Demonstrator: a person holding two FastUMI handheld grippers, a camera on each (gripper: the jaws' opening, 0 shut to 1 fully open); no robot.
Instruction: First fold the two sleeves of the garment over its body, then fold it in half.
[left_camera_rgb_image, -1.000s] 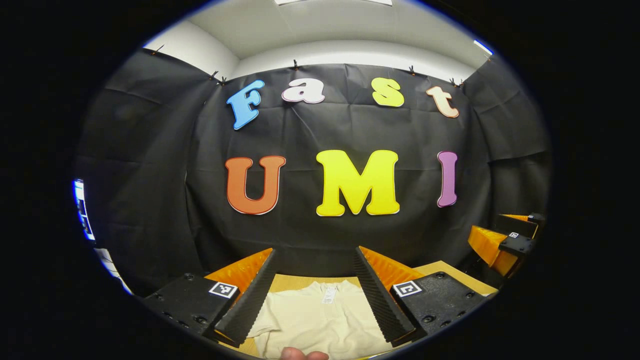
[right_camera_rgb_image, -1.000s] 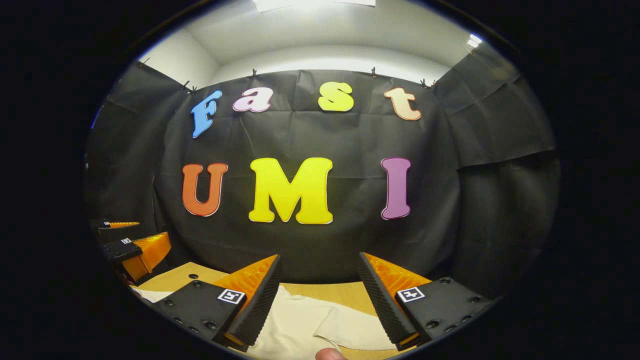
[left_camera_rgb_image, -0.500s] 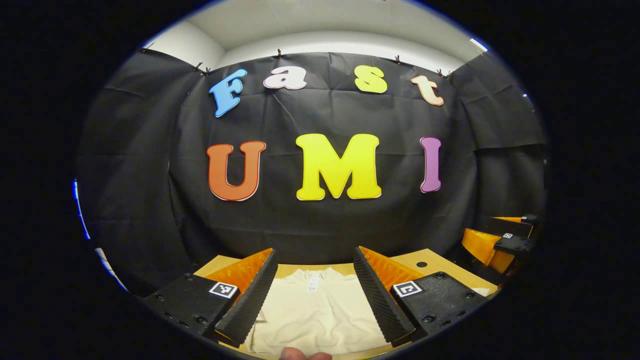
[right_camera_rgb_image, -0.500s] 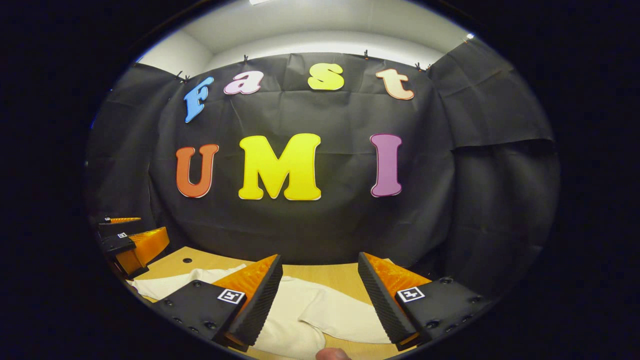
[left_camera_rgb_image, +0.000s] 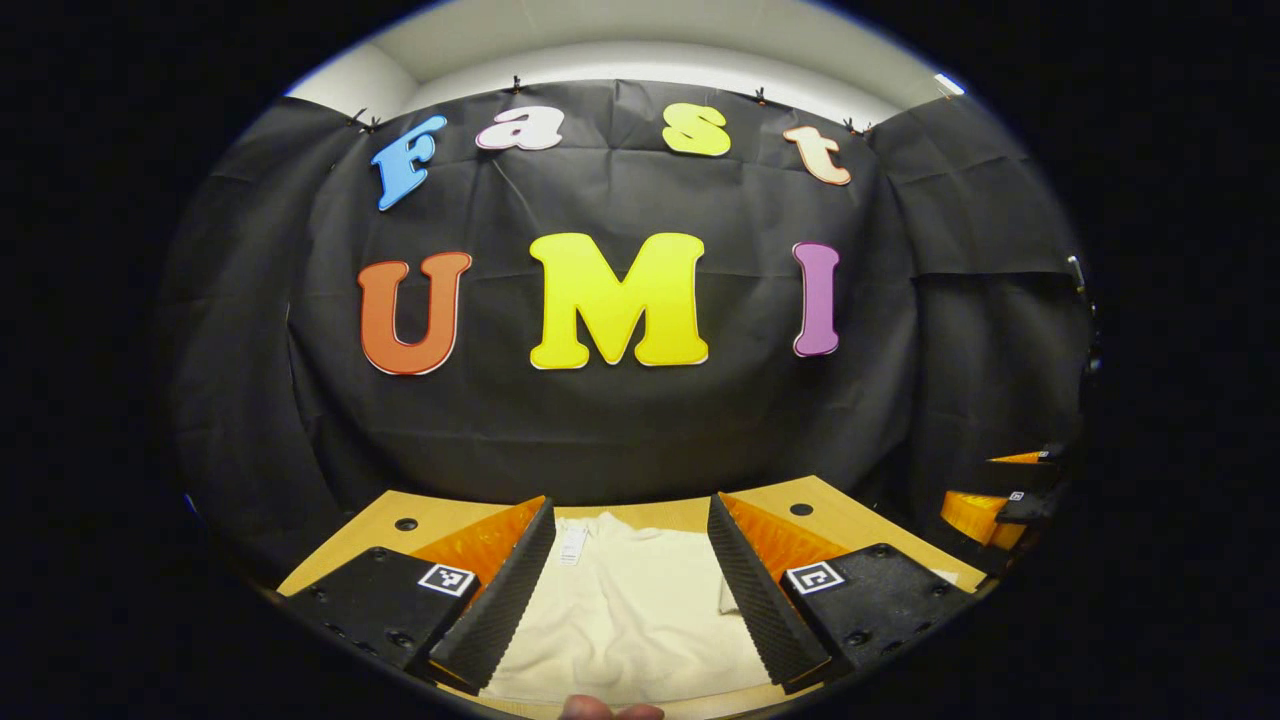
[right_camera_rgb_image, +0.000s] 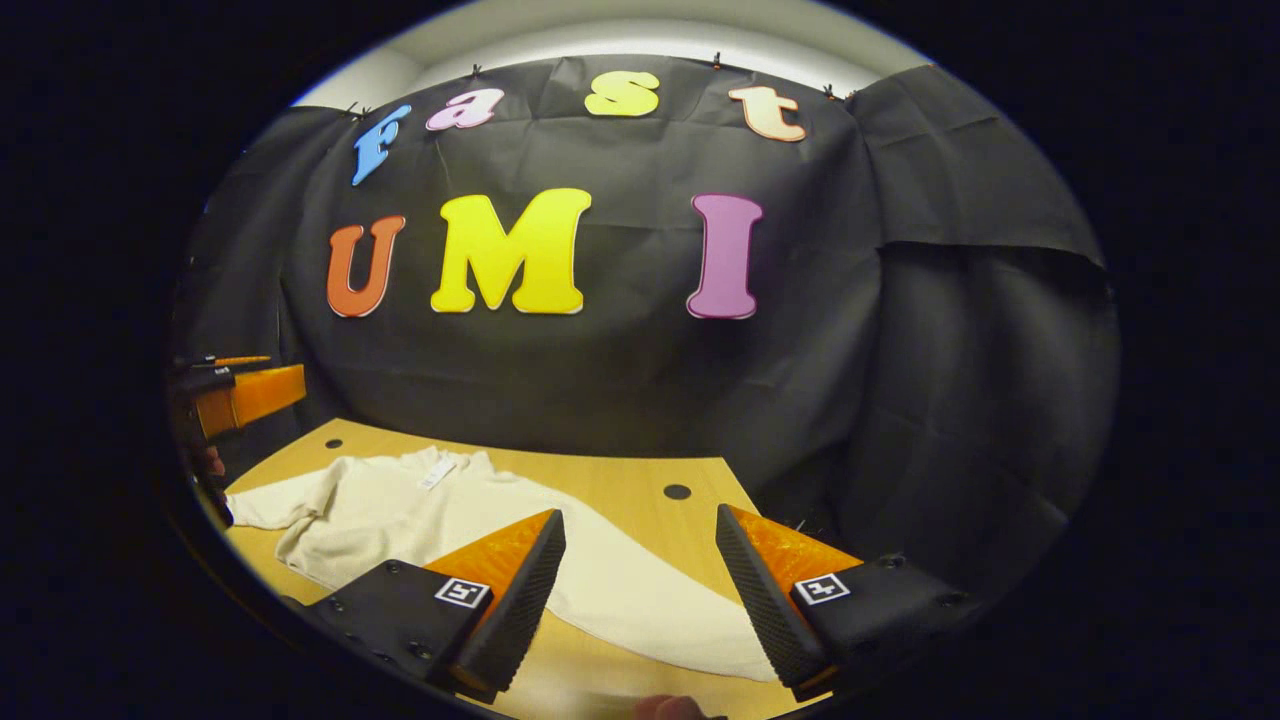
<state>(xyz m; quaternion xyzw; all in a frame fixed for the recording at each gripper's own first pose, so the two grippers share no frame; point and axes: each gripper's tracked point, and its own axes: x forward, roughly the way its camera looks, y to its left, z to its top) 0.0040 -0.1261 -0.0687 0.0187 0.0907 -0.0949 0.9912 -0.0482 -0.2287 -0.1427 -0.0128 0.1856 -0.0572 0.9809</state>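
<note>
A cream garment (left_camera_rgb_image: 630, 610) lies flat on the wooden table (left_camera_rgb_image: 380, 530), its neck label toward the back wall. My left gripper (left_camera_rgb_image: 630, 590) hangs open above the garment's body, nothing between its fingers. In the right gripper view the same garment (right_camera_rgb_image: 400, 505) spreads from the left side toward the front, one sleeve reaching left and another stretching under my right gripper (right_camera_rgb_image: 640, 600). The right gripper is open above that sleeve and the bare wood beside it. The other gripper (right_camera_rgb_image: 240, 395) shows at the far left in the right gripper view, and at the far right (left_camera_rgb_image: 985, 505) in the left gripper view.
The table (right_camera_rgb_image: 620, 480) has small round holes (right_camera_rgb_image: 677, 491) near its back edge. Black cloth walls close the booth behind and to the sides. A fingertip (left_camera_rgb_image: 600, 710) shows at the bottom edge of the left gripper view.
Both views have tilted down and shifted: more table and garment show. The right gripper has pulled back and turned, so the whole garment top and left sleeve came into its view.
</note>
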